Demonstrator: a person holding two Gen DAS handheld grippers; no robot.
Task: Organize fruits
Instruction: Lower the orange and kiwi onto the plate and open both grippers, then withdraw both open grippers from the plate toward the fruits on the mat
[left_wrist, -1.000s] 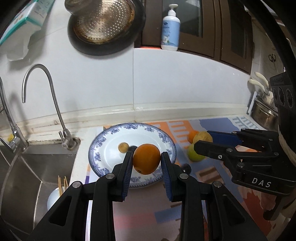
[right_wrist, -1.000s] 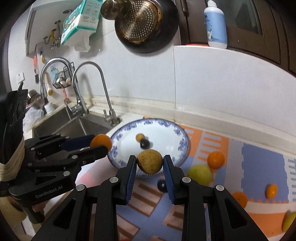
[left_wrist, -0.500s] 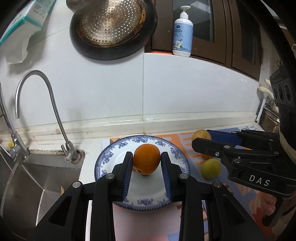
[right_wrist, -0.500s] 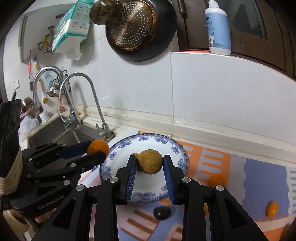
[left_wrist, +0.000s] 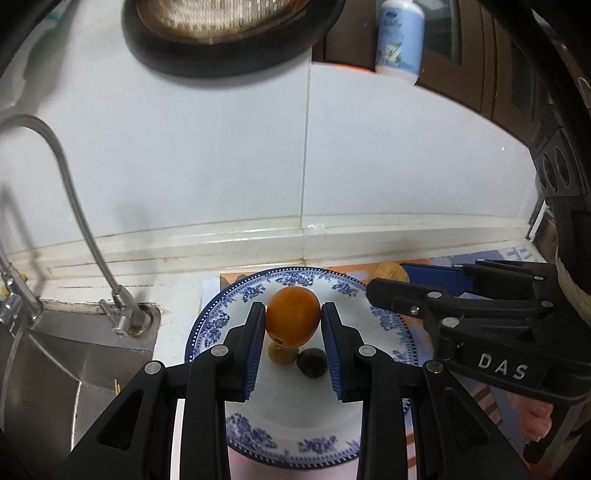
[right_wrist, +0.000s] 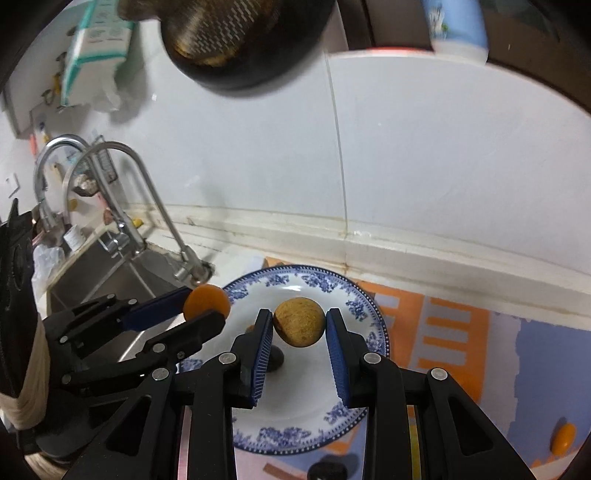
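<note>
A white tiled wall runs behind a kitchen counter, with a steel sink (left_wrist: 55, 369) and a curved faucet (left_wrist: 74, 206) at the left and a colourful patterned mat (right_wrist: 480, 332) spreading to the right. A blue-and-white plate (left_wrist: 236, 314) sits on the counter just right of the sink.

The left gripper (left_wrist: 293, 325) hangs over the middle of the plate, its blue pads pressed against both sides of an orange (left_wrist: 293, 321). Below the orange, on the plate, lie a small yellowish fruit (left_wrist: 282, 356) and a dark round fruit (left_wrist: 312, 363), just beside each other.

The right gripper (right_wrist: 299, 326) is over the plate too, clamped on a brownish, rough-skinned round fruit (right_wrist: 300, 326) (whether it touches the plate cannot be told). In the left view that gripper reaches in from the right, its tips over the plate's far right rim.

Out on the mat, a small orange fruit (right_wrist: 563, 437) lies at the near right, and another dark fruit (right_wrist: 327, 470) lies just near of the plate. A dark pan with a strainer (left_wrist: 229, 22) hangs on the wall above, with a white bottle (left_wrist: 400, 40) on a ledge to its right.
</note>
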